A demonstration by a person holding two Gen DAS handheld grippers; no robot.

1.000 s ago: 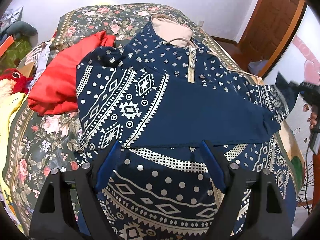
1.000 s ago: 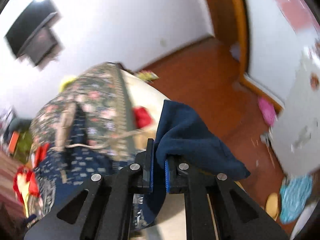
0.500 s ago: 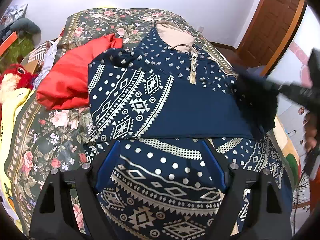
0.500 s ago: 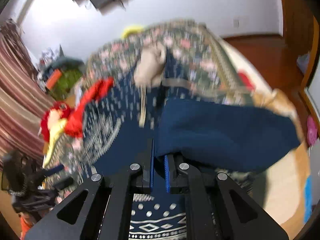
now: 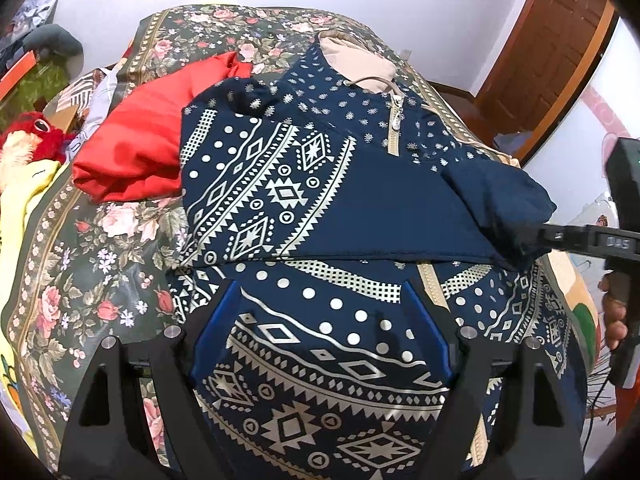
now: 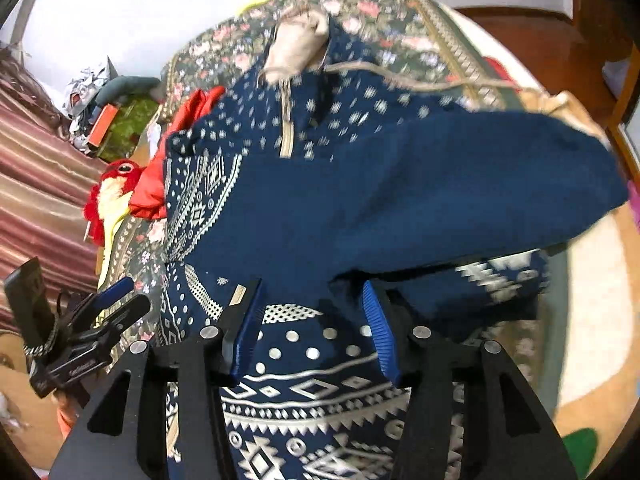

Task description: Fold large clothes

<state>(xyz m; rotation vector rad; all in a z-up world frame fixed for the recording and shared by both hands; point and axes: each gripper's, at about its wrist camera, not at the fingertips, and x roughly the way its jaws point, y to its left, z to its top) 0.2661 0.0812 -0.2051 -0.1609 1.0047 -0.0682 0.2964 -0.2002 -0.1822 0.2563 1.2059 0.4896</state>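
Observation:
A navy hooded jacket (image 5: 304,184) with white geometric print, a beige zip and a beige hood lies spread on the bed; it also fills the right wrist view (image 6: 360,200). Its plain navy right sleeve (image 5: 496,196) lies folded across the chest, also seen in the right wrist view (image 6: 460,184). My left gripper (image 5: 320,320) is open above the jacket's lower part, holding nothing. My right gripper (image 6: 312,328) is open just in front of the sleeve's edge; in the left wrist view (image 5: 560,236) it shows at the sleeve's end.
The bed has a dark floral cover (image 5: 80,264). A red garment (image 5: 136,140) lies left of the jacket, with a red plush toy (image 5: 32,136) and yellow cloth beyond. A wooden door (image 5: 552,48) stands at the back right. A striped curtain (image 6: 36,184) hangs left.
My right gripper carried the sleeve from the bed's right side across the jacket's chest, then opened and let it go. My left gripper stayed open and nearly still.

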